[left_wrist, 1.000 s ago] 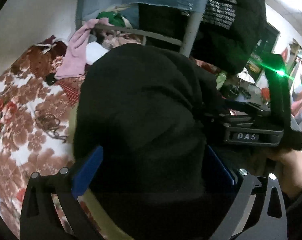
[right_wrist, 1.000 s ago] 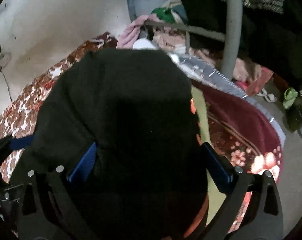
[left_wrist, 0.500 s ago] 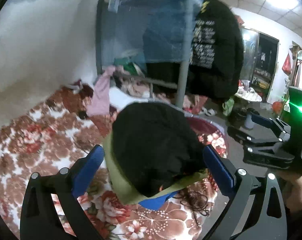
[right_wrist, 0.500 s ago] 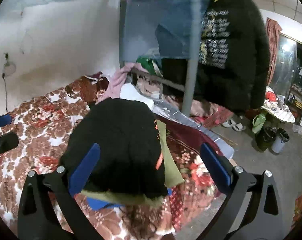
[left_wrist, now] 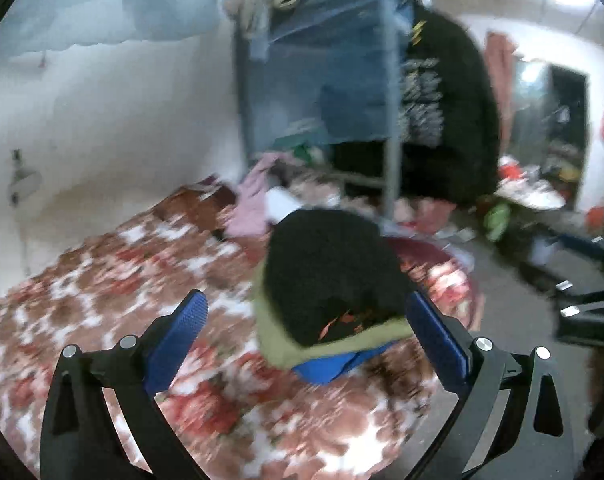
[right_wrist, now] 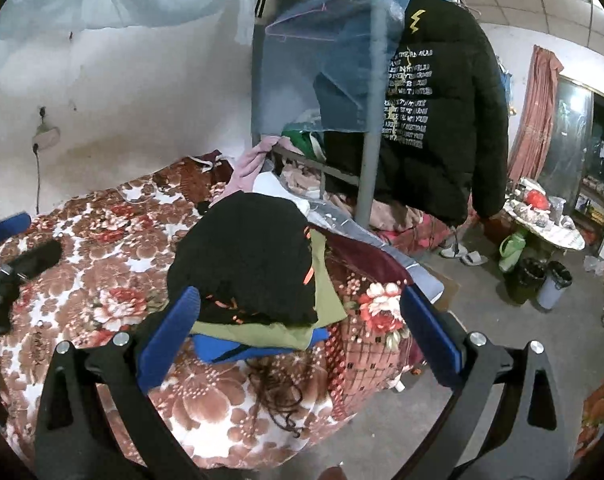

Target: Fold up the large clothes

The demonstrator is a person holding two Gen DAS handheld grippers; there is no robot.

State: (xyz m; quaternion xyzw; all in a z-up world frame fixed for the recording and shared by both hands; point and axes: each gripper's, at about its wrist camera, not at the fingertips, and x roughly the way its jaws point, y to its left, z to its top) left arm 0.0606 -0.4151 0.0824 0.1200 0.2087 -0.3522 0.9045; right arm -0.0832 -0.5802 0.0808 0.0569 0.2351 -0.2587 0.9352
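A folded black garment [left_wrist: 330,272] lies on top of a stack on the floral bed [left_wrist: 102,280], over an olive-green piece [left_wrist: 278,340] and a blue piece [left_wrist: 326,368]. My left gripper [left_wrist: 308,340] hovers open above and behind the stack, holding nothing. In the right wrist view the black garment [right_wrist: 246,256], the olive-green piece [right_wrist: 262,330] and the blue piece [right_wrist: 218,350] sit near the bed's right edge. My right gripper [right_wrist: 300,340] is open and clear of the stack. The left gripper [right_wrist: 22,240] shows at the left edge.
A black printed jacket [right_wrist: 442,100] hangs by a grey bedpost [right_wrist: 368,140]. Pink and green clothes [right_wrist: 250,164] pile up at the bed's far end. A dark cord [right_wrist: 278,396] lies on the blanket. On the floor stand bins [right_wrist: 542,280] and a green jug [right_wrist: 512,250].
Both grippers have pulled back and up from the black garment, which filled both views a second ago. It now rests on the stack, free of either gripper.
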